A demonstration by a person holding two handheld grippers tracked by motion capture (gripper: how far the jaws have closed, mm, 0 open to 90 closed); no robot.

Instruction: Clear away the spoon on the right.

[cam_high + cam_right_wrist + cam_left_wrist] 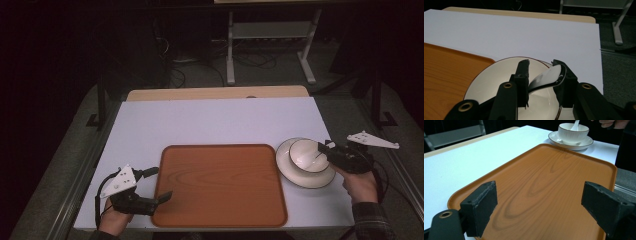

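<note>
A white tabletop [210,122] with a bare wooden strip along its far edge. Beyond it, a white metal frame [270,37] stands on dark floor among loose cables [250,60].

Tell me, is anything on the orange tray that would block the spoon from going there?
Nothing visible does. The tray is bare, and the table between it and the plate looks open. The right claw grips the white spoon over the bowl; the left claw waits open over the tray's left edge.
</note>
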